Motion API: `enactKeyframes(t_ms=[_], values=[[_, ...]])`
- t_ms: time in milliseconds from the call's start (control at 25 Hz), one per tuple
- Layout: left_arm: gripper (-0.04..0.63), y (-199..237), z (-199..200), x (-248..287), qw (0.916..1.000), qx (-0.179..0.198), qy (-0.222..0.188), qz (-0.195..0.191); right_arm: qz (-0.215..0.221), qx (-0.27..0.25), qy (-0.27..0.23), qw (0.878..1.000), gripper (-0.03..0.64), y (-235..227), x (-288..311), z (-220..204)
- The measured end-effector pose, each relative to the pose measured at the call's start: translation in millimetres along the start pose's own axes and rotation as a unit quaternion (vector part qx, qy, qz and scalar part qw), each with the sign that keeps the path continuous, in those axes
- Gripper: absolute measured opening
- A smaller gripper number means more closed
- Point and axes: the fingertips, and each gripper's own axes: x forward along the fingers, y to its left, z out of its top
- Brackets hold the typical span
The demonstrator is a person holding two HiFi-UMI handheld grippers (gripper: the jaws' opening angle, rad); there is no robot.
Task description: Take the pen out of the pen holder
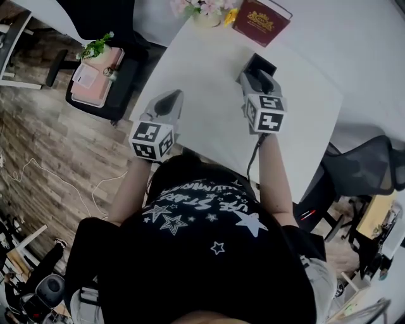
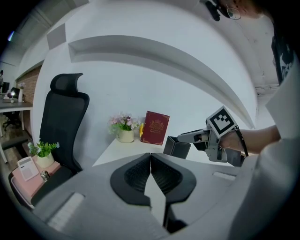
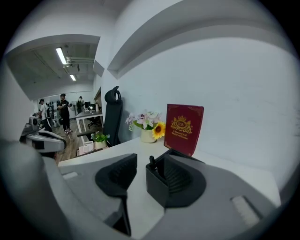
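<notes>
A black square pen holder (image 1: 260, 64) stands on the white table (image 1: 209, 82), near its far side. In the right gripper view a dark pen (image 3: 152, 162) sticks up at the near left corner of the pen holder (image 3: 159, 187). My right gripper (image 3: 150, 165) is open, its jaws reaching around that corner; the left pad stands apart from the holder. In the head view the right gripper (image 1: 258, 76) hangs just before the holder. My left gripper (image 2: 150, 157) is shut on nothing and hovers over the table's left edge (image 1: 171, 98), away from the holder (image 2: 176, 147).
A red book (image 1: 261, 20) and a vase of flowers (image 1: 202, 9) stand at the table's far edge behind the holder. A black office chair (image 2: 63, 122) and a stool with a potted plant (image 1: 95, 47) are left of the table. Another chair (image 1: 367, 168) sits at the right.
</notes>
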Motion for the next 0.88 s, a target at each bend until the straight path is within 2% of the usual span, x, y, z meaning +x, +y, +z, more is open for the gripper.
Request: enactKeyframes(t_ms=[120, 600, 880], values=[[0.012, 8, 1, 7, 1.0, -0.001, 0.002, -0.004, -0.009, 0.002, 0.009, 1.0, 0.141, -2, 8, 0], [0.012, 22, -3, 12, 0.9999, -0.015, 0.003, -0.007, -0.039, -0.007, 0.041, 0.998, 0.048, -6, 19, -8], [0.012, 19, -2, 12, 0.9999, -0.008, 0.002, -0.007, -0.033, -0.014, 0.032, 0.999, 0.043, -9, 18, -5]])
